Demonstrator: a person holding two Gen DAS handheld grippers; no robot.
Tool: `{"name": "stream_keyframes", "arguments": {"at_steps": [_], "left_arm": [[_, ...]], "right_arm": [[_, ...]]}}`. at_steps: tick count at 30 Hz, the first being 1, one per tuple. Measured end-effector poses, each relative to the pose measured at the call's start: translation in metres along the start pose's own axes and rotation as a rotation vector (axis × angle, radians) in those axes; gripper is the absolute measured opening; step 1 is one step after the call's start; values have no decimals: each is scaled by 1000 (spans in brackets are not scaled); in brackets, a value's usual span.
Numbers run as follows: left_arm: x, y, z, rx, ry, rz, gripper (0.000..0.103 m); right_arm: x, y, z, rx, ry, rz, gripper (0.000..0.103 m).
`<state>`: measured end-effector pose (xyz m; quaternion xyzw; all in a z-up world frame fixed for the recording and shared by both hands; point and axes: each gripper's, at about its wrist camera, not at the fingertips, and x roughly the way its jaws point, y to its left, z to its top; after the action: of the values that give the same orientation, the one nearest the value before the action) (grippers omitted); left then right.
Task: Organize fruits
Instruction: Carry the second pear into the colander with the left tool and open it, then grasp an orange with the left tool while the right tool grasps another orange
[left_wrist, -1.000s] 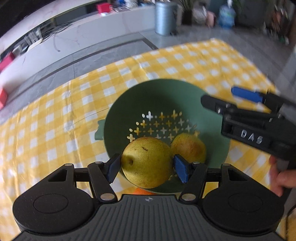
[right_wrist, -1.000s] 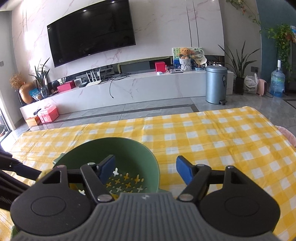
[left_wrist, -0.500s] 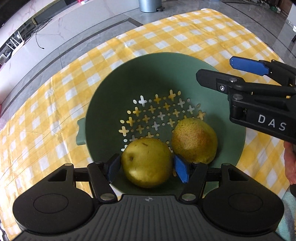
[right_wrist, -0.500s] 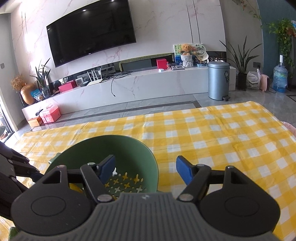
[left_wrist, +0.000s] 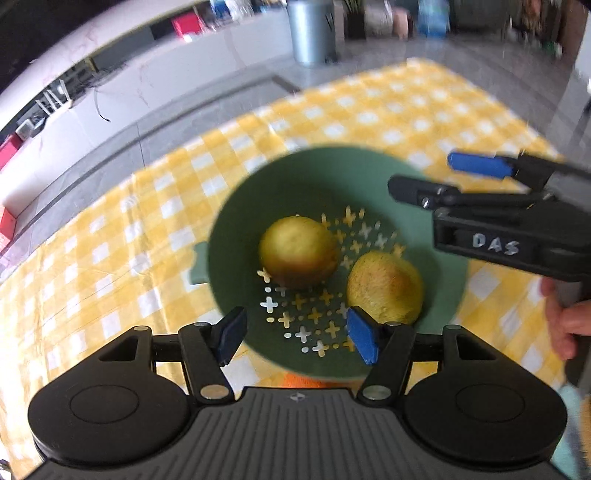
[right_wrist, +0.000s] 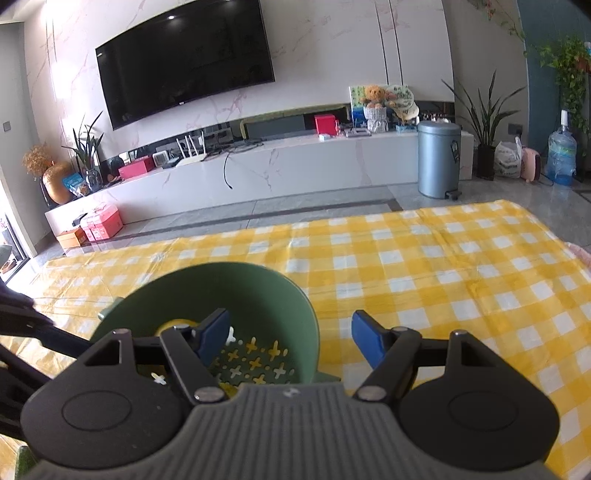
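Observation:
A green colander bowl (left_wrist: 251, 206) stands on the yellow checked tablecloth. Two yellow pears lie in it: one (left_wrist: 297, 251) near the middle, one (left_wrist: 384, 286) at the right. My left gripper (left_wrist: 295, 338) is open and empty above the bowl's near rim. My right gripper (right_wrist: 290, 338) is open and empty, just behind the bowl (right_wrist: 258, 288); it also shows in the left wrist view (left_wrist: 476, 173) over the bowl's right rim. A bit of one pear (right_wrist: 173, 325) shows past its left finger.
Something orange (left_wrist: 299, 380) peeks out under the bowl's near edge. The tablecloth (right_wrist: 443, 266) stretches to the right and far side. A person's hand (left_wrist: 565, 325) holds the right gripper. A TV wall, low cabinet and metal bin (right_wrist: 439, 158) stand beyond the table.
My left gripper opened and let go of the pear, which now lies in the middle of the bowl. The left gripper pulled back and up. The right gripper barely moved.

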<state>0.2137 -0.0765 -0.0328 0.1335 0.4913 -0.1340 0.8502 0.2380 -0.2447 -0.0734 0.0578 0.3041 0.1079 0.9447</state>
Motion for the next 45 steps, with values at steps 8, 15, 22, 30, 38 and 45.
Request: {"name": "stream_keyframes", "arguments": {"at_steps": [8,15,22,30,38,45], "left_arm": [[-67,26,-45,-177,-145,-42,73],[-92,35,-91,-256,-160,-53,73],[-93,16,-138,-152,-63,-139,73],[-76,-10,-180,-74,-46,-150,67],[-56,-18,-186,-22,-25,-105,64],[-43,-30,-183,50,19,-44,58]], "right_arm": [[-49,20,-7,6,-39,7,82],[-93,51,-31,-22,23,47,77],[-115,70,-69,-57,128,92,66],[-132,73,-106,-25,251,151,60],[-127,77,-116,-30,282,146,50],[-115,75,-114,-6,274,167,44]]}}
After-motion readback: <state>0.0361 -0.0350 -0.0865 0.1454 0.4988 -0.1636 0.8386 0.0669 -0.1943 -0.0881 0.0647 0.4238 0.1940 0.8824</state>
